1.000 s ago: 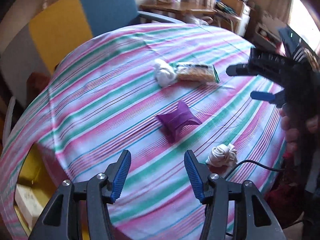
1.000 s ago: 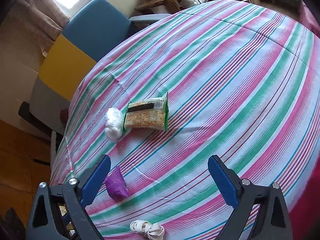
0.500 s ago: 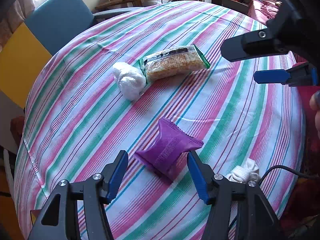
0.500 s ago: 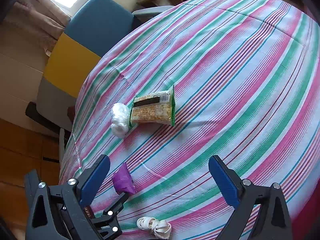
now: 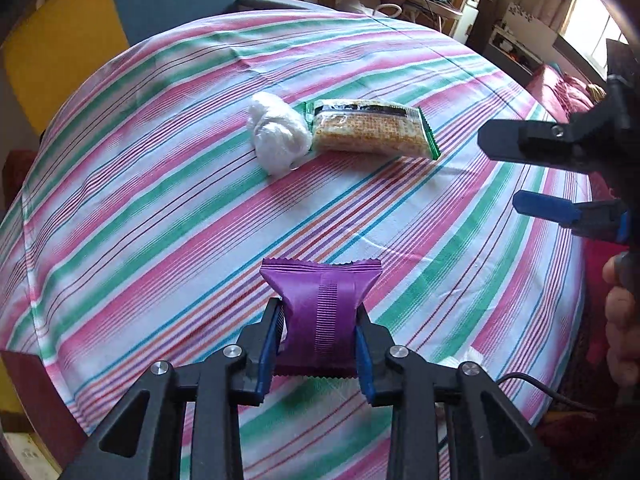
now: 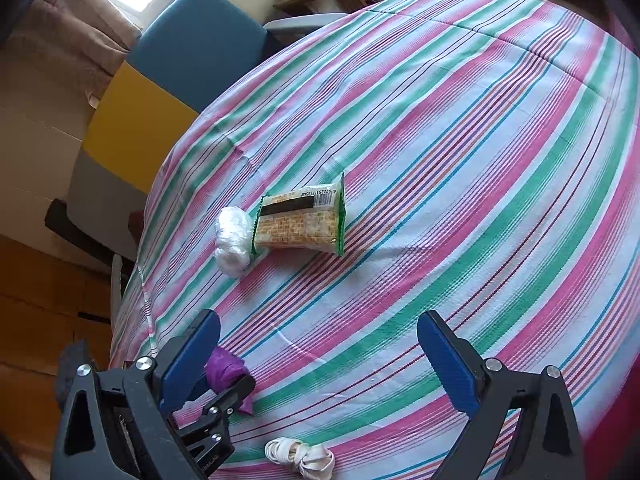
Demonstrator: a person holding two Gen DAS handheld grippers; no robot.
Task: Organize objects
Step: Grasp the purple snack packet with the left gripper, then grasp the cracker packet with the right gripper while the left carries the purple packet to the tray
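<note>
The left hand-held gripper (image 5: 320, 344) has just closed on a purple snack packet (image 5: 322, 312) at the near edge of the counter (image 5: 160, 208), its blue pads pinching the packet's waist so that the wrapper bulges above and below them. Half a second earlier the same jaws stood wide apart around the packet, which then lay loose on the striped cloth; a second earlier the gripper was farther back from it. From the right wrist view the packet's lower end appears to rest on the cloth, not yet lifted. The right hand-held gripper (image 6: 320, 364) hangs open and empty above the counter, nothing between its pads. Farther out, a green-edged cracker pack (image 5: 370, 130) lies touching a ball of white plastic wrap (image 5: 278, 138), and a small knot of white cord (image 6: 300, 454) sits near the counter's edge, close to the packet. With the grip made, the first item looks ready to be carried to its place; the other three are untouched.
</note>
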